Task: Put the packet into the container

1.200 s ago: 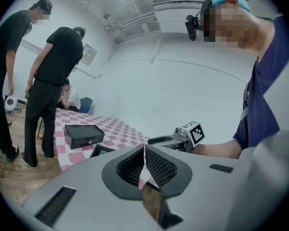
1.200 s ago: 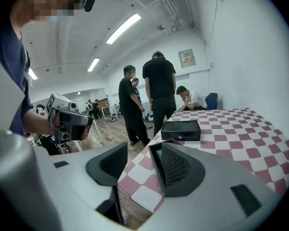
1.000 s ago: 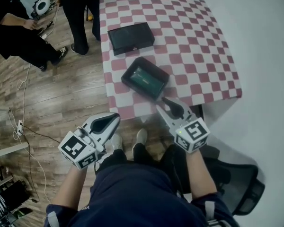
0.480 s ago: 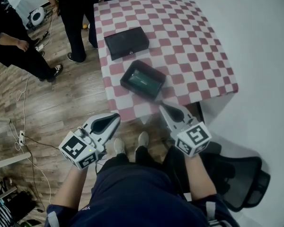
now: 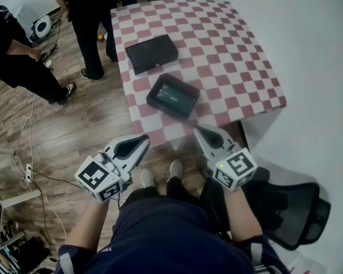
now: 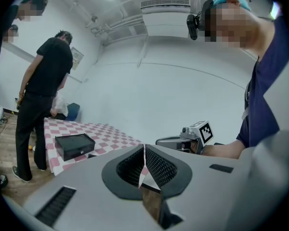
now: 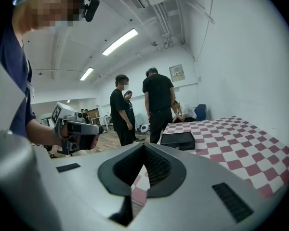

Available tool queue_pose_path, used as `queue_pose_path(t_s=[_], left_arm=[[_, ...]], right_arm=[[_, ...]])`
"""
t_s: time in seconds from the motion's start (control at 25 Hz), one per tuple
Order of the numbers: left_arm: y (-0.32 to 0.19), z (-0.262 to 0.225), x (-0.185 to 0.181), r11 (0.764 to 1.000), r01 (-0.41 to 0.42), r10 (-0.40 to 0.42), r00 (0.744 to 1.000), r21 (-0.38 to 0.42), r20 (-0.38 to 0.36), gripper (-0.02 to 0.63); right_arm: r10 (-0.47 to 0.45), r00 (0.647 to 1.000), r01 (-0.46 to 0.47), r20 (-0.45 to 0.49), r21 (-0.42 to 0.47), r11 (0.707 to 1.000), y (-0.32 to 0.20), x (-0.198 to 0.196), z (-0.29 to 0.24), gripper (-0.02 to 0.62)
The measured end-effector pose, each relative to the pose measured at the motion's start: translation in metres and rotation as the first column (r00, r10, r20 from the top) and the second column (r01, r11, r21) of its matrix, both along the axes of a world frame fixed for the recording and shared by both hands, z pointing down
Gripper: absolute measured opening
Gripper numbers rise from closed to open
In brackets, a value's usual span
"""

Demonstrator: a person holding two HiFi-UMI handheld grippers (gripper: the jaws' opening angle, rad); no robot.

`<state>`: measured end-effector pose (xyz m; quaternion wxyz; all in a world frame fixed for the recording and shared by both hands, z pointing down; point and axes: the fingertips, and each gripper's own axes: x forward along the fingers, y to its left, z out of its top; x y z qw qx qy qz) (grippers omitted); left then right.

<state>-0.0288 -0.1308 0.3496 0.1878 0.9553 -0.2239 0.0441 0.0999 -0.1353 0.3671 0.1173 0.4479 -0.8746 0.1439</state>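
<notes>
A black open container point(image 5: 186, 112) sits near the front edge of the checkered table point(image 5: 234, 56), and a green packet point(image 5: 172, 94) lies inside it. My right gripper point(image 5: 198, 130) is shut and empty, hanging just off the table's front edge, short of the container. My left gripper point(image 5: 144, 138) is also shut with nothing in it, below the table edge and to the left. In the left gripper view the tips of the left gripper point(image 6: 144, 147) meet; in the right gripper view the right gripper point(image 7: 143, 146) is closed too.
A closed black box point(image 5: 151, 52) lies on the table beyond the container. Two people in black point(image 5: 91, 16) stand on the wooden floor left of the table. A black office chair point(image 5: 291, 210) is at my right side. Cables run across the floor at the left.
My right gripper has closed and drawn back from the container's near corner toward me. The left gripper has stayed nearly in place.
</notes>
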Motion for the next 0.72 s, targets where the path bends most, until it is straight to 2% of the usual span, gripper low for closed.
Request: queue_pose_path(t_s=[0.72], left_arm=[[0.006, 0.0, 0.004, 1.0, -0.014, 0.014, 1.0, -0.002, -0.009, 0.034]], right_arm=[[0.013, 0.999, -0.014, -0.03, -0.022, 1.0, 0.012, 0.001, 0.014, 0.017]])
